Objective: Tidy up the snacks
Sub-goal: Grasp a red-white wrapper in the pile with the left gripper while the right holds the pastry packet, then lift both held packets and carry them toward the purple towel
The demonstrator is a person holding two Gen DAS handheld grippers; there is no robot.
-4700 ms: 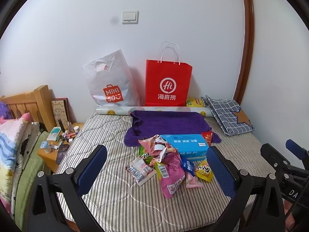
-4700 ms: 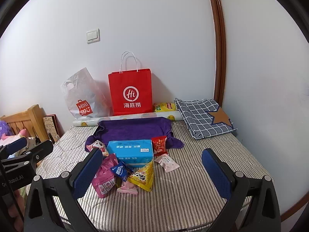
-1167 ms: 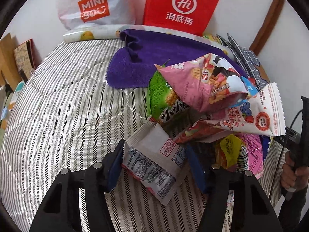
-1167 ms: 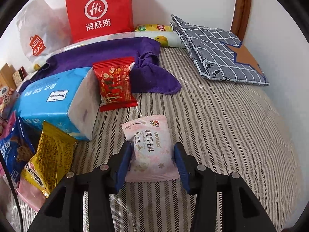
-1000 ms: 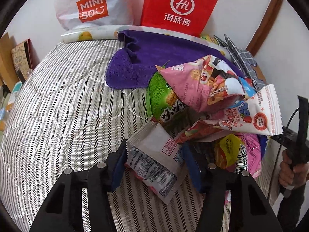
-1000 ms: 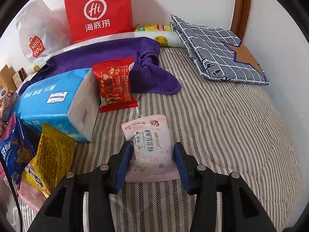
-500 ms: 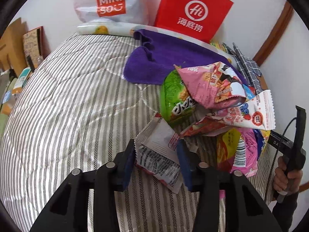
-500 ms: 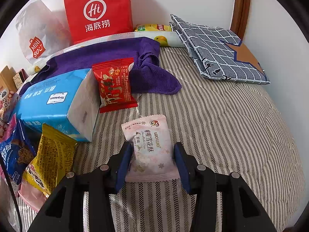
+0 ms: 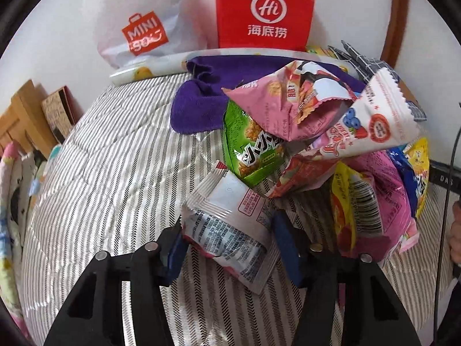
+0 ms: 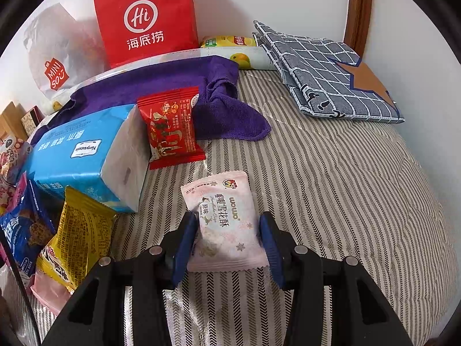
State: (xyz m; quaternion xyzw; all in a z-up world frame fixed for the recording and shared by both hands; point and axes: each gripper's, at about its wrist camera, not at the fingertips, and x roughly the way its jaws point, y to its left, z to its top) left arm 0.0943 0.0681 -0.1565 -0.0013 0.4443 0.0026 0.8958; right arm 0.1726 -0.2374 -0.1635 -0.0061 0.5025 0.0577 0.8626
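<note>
your left gripper (image 9: 227,242) points down at the striped bed (image 9: 109,178), with a silver-white snack packet (image 9: 227,225) lying between its blue pads. its jaws are opening: the left pad touches the packet's crumpled edge, and the right pad sits at the opposite edge, where contact is hard to judge. the packet rests on the bed at the near left edge of the snack pile, just below a green snack bag (image 9: 253,147) and a pink snack bag (image 9: 291,101).

your right gripper (image 10: 227,242) is clenched on a pale pink snack packet (image 10: 224,222); both pads press its sides, and its printed face points away from you. the packet lies flat on the bed, clear of the pile, with a red packet (image 10: 173,127) and a blue tissue pack (image 10: 86,155) further off to its left and a yellow packet (image 10: 77,236) near the left pad.
</note>
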